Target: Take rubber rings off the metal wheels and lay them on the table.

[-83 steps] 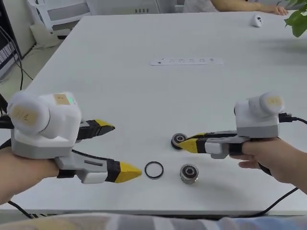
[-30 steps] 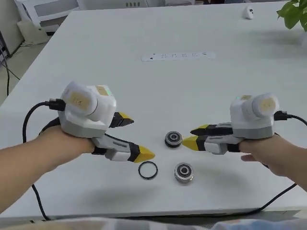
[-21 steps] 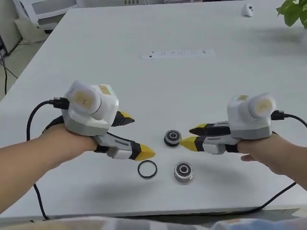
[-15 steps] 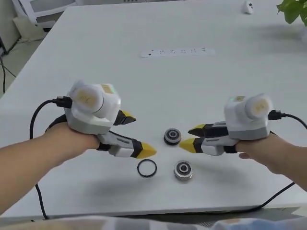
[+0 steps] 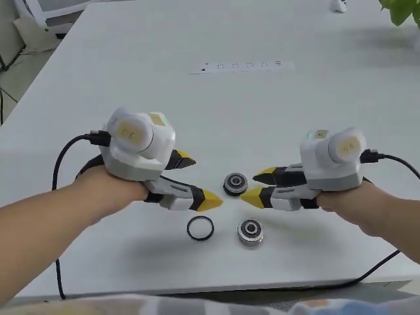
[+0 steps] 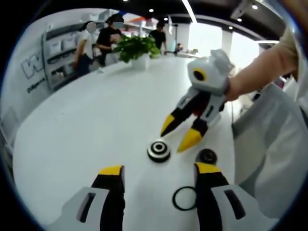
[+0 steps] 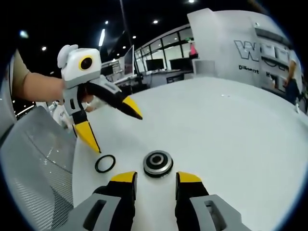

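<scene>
Desk: white, matte, smooth, large. Room is open-plan: ceiling spots, shelving and people at the far end in the left gripper view. The near desk edge runs just behind both tongs, on the person's side. Ahead of the tips there's plenty of bare surface up to a white power strip, well apart. Potted plant sits far beyond the right tongs on the desk's far side.

Left tongs: jaws wide apart, empty, yellow tips on black shanks. Right tongs: jaws narrowly apart, empty, tips facing the left ones.

Metal wheel lies flat between the two sets of tips, just ahead of the right tongs. It has a dark outer band round a silvery hub. Second wheel is nearer the person, beside the right tongs' near jaw, with a silvery rim. Loose rubber ring is a thin black circle, flat on the desk just beside the left tongs' near jaw, apart from both wheels. Black cable trails from the left tongs.
</scene>
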The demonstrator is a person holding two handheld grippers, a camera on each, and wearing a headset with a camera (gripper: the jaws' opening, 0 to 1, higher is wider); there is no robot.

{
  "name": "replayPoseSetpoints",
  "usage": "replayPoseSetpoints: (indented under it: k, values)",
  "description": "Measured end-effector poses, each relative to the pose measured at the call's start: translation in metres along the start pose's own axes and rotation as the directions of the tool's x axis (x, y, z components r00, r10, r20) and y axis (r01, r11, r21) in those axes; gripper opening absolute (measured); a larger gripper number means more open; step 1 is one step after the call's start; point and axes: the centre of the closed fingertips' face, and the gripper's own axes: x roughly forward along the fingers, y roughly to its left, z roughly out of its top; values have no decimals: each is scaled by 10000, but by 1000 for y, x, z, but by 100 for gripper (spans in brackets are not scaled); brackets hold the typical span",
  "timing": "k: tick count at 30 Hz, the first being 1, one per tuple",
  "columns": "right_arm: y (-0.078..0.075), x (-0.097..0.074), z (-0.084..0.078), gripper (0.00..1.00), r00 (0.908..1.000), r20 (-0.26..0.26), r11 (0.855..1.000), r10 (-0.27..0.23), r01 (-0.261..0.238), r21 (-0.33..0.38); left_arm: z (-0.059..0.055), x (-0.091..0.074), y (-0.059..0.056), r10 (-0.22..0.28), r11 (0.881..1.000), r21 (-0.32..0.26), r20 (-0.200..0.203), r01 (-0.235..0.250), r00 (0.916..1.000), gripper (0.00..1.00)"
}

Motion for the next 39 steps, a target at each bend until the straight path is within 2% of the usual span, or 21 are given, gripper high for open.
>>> replayPoseSetpoints:
  k: [8, 20, 31, 39]
  values:
    - [0, 5, -1, 28, 10000, 10, 9999, -12, 12, -107, 0, 11, 1, -108, 9996, -243, 43, 109, 9999, 56]
    - [-1, 7, -3, 28, 10000, 40, 9998, -33, 34, -197, 6, 26, 0, -278, 9989, -385, 153, 284, 9995, 49]
    - [-3, 7, -4, 28, 9999, 149, 9999, -60, 63, -157, 7, 37, -2, -434, 9988, -230, 47, 435, 9990, 42]
    - [0, 8, -4, 28, 9999, 161, 9999, 17, -15, -147, 9, 47, -3, -544, 9984, -129, 55, 544, 9985, 33]
